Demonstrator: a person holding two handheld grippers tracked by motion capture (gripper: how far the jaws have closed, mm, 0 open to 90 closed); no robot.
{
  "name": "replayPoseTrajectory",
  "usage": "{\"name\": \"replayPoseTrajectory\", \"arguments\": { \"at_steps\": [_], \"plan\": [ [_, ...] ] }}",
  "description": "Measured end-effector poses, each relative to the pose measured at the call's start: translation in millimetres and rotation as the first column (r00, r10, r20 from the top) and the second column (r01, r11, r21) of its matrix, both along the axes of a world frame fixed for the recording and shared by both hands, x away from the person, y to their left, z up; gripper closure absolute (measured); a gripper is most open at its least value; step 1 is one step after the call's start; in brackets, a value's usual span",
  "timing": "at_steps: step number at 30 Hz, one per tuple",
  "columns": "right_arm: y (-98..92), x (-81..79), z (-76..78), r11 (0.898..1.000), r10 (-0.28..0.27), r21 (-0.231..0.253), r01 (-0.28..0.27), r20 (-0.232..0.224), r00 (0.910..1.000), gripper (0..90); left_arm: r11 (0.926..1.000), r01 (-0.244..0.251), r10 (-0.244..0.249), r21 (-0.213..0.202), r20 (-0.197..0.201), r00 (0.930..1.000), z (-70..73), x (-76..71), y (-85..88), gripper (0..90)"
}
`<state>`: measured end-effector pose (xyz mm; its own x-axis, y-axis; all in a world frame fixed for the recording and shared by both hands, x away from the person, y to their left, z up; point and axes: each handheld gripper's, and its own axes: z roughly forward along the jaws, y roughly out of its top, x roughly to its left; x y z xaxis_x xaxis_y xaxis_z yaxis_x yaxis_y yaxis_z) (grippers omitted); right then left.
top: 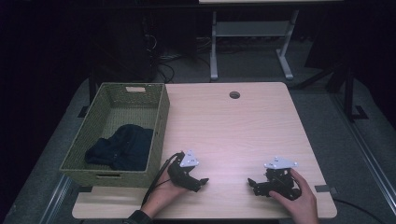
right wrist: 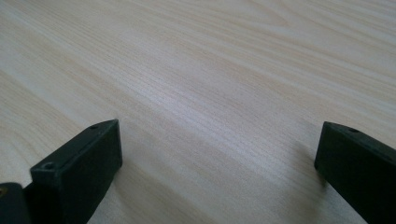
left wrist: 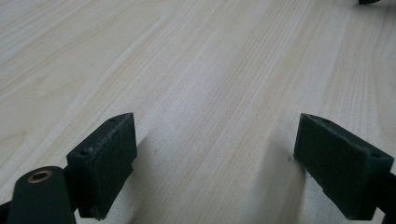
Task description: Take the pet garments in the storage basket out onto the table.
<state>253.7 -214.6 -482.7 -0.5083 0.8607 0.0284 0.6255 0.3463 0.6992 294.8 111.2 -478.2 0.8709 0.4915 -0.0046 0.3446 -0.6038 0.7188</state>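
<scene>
High view: a pale wooden table [top: 243,126] carrying a woven green basket [top: 159,135] at its left edge, with a dark cloth [top: 122,147] lying crumpled in the near half of the basket. The left gripper [top: 200,183] rests on the near part of the table just right of the basket's near corner; the right gripper [top: 253,183] rests near the table's right front, well apart from the left one. The two point towards each other across bare wood.

Left gripper view and right gripper view: in each, the two black jaws stand wide open with nothing between them, low over the wood grain.

Handling, judged from appearance: the cloth is the thing nearest the left gripper. It looks soft, limp and light, folding on itself with rounded humps and no stiff edge. It should not slip or break, but it will sag and trail when lifted, and a shallow pinch may catch a single layer only. A raised fold near the middle of the heap looks the best place to take hold, reached from above between the basket's walls.

Materials: the basket is rectangular, with open-weave walls, a slotted handle at each short end and a stiff rim. The tabletop is smooth matt laminate with a round cable hole [top: 234,94] at the far side.
</scene>
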Motion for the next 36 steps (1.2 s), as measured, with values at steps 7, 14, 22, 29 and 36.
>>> {"name": "replayPoseTrajectory", "arguments": {
  "at_steps": [7, 14, 22, 29, 36],
  "plan": [
    [0.0, 0.0, 0.0, 1.000, -0.001, 0.001, 0.001, -0.001, 1.0000, 0.4, 0.9999, -0.014, 0.014, 0.005, -0.004, 0.9999, 0.7, -0.4, -2.1, 12.8],
    [0.0, 0.4, 0.1, 1.000, 0.002, 0.001, -0.002, -0.003, 1.0000, 0.4, 0.9996, -0.029, 0.029, 0.002, -0.020, 0.9994, 3.3, 4.2, -0.2, 13.3],
    [-0.1, 0.4, 0.1, 1.000, 0.003, 0.001, -0.003, -0.003, 1.0000, 0.5, 0.9991, -0.040, 0.040, -0.011, -0.015, 0.9991, 11.0, 5.8, 2.1, 13.3],
    [0.0, 0.4, 0.1, 1.000, 0.003, 0.001, -0.003, -0.003, 1.0000, 0.4, 0.9992, -0.040, 0.040, 0.000, 0.008, 0.9992, 19.3, 5.0, 4.6, 13.3],
    [0.0, 0.4, 0.1, 1.000, 0.003, 0.001, -0.003, -0.003, 1.0000, 0.4, 0.9989, -0.045, 0.046, -0.015, 0.010, 0.9989, 23.8, 5.1, 6.4, 13.3]
  ]
}}
